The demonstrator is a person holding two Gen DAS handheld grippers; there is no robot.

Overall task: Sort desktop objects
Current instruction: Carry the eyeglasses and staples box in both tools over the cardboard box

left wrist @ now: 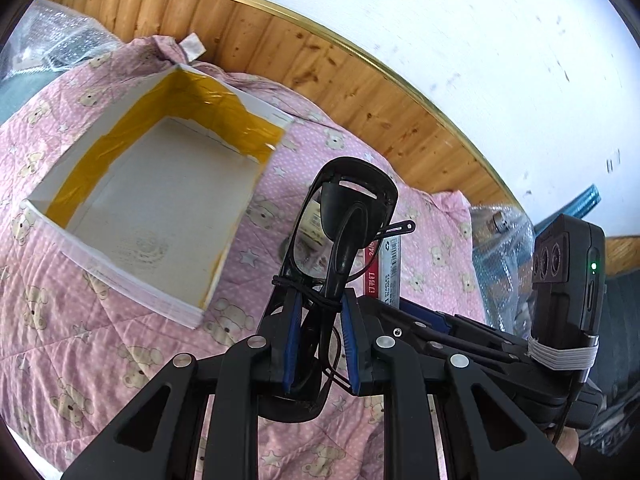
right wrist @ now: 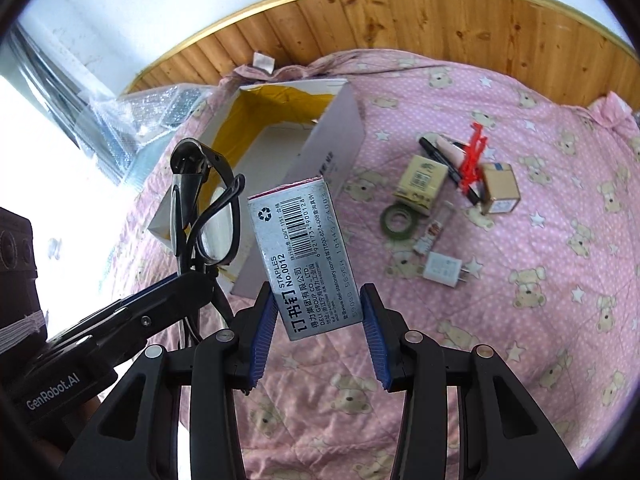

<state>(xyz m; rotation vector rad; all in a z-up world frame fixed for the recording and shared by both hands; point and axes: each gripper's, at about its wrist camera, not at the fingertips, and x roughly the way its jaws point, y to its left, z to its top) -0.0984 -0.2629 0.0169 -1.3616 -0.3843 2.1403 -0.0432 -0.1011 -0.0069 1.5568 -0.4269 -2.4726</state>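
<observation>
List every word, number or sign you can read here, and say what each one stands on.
"STAPLES No.0012": staple box held in the right tool.
"订书钉": same box, large print.
"DELI GROUP CO., LTD.": same box.
Recycling sign and a barcode: same box; the barcode digits are too small to trust.
"GenRobot.AI": body of the left tool.
"订书钉": red side of the staple box in the left wrist view.
Print on the small cartons and white box: too blurred.
</observation>
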